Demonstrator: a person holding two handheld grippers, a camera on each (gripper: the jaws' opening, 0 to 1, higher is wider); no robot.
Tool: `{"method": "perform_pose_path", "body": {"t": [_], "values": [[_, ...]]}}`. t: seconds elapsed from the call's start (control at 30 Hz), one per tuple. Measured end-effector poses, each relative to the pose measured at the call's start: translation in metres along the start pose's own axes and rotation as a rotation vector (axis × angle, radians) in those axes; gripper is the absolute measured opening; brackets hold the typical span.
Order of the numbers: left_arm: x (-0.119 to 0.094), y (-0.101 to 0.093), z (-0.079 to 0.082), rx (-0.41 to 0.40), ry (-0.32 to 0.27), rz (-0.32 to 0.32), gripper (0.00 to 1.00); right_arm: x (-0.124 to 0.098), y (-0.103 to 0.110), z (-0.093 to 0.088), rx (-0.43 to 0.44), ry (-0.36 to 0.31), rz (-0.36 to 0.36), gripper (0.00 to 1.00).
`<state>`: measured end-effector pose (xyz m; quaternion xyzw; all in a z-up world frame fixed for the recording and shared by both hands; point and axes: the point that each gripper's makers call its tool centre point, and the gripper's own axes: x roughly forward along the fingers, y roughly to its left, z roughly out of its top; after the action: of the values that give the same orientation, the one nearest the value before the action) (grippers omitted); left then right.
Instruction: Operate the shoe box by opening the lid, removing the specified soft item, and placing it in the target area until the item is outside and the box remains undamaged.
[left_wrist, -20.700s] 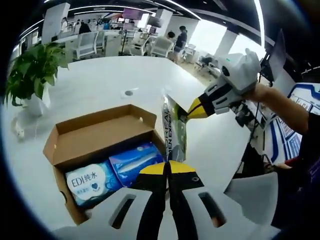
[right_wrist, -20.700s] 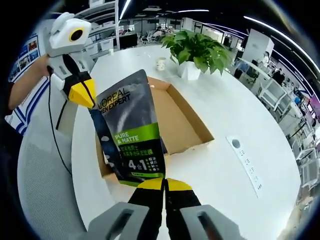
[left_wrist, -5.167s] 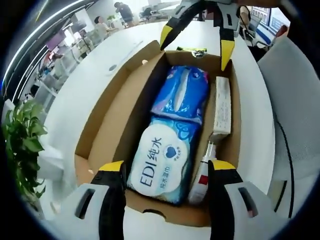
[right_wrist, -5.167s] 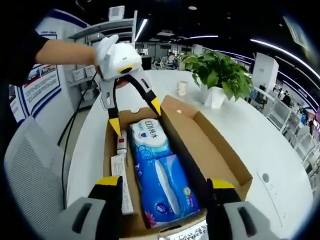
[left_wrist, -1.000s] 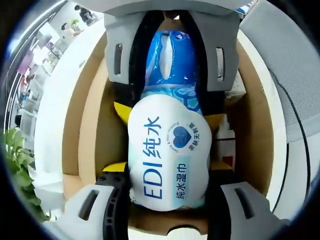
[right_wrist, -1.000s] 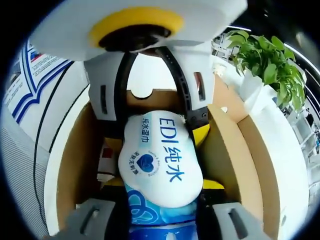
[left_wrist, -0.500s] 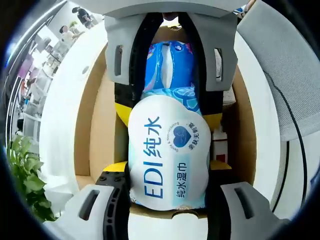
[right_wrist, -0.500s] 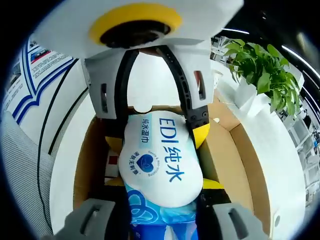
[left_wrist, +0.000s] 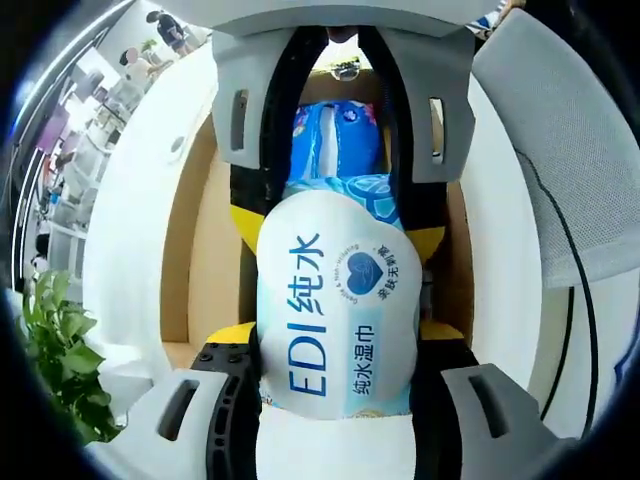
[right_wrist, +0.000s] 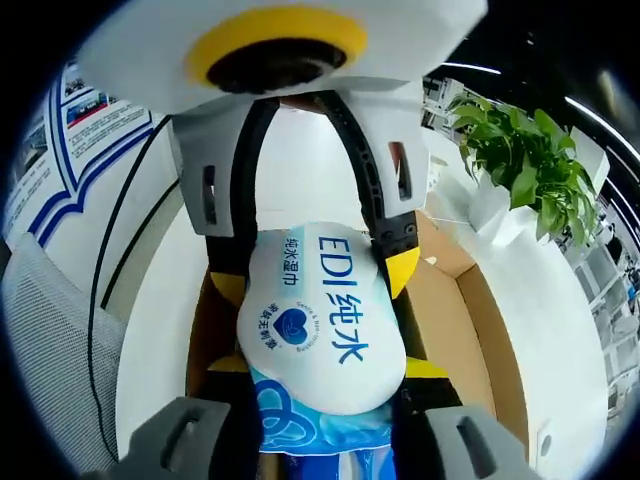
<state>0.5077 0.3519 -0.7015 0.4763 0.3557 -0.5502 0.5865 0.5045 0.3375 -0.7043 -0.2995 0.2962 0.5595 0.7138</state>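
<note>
A white and blue EDI wet-wipe pack (left_wrist: 335, 300) hangs above the open cardboard shoe box (left_wrist: 205, 250), clear of its walls. My left gripper (left_wrist: 335, 335) is shut on the pack's near end, yellow tips on both sides. My right gripper (left_wrist: 335, 232) reaches in from the top and is shut on the pack's other end. In the right gripper view the same pack (right_wrist: 320, 310) sits between the right gripper's (right_wrist: 325, 368) jaws, with the left gripper (right_wrist: 315, 278) clamping it from above. A blue tissue pack (left_wrist: 338, 140) lies in the box (right_wrist: 450, 310) below.
The box rests on a white round table (left_wrist: 130, 230). A potted green plant (right_wrist: 520, 140) stands beyond the box's far side. A grey mesh chair (left_wrist: 560, 150) and a black cable (left_wrist: 555, 300) are beside the table.
Both grippers have risen with the wet-wipe pack held between them. The box looks smaller and lower beneath the pack than a second ago.
</note>
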Motion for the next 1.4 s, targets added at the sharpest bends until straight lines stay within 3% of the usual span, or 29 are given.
{"method": "perform_pose_path", "body": {"t": [0.6,1.0,1.4], "values": [[-0.022,-0.002,0.035,-0.02,-0.039,0.004,0.59,-0.04,0.002,-0.001,-0.014,-0.008,0.003,0.47],[-0.022,-0.007,0.067,-0.021,-0.057,-0.022,0.59,-0.067,0.004,-0.019,0.001,-0.01,0.01,0.47],[-0.017,-0.004,0.104,0.007,-0.06,-0.005,0.59,-0.091,-0.009,-0.042,-0.005,-0.009,-0.02,0.47]]}}
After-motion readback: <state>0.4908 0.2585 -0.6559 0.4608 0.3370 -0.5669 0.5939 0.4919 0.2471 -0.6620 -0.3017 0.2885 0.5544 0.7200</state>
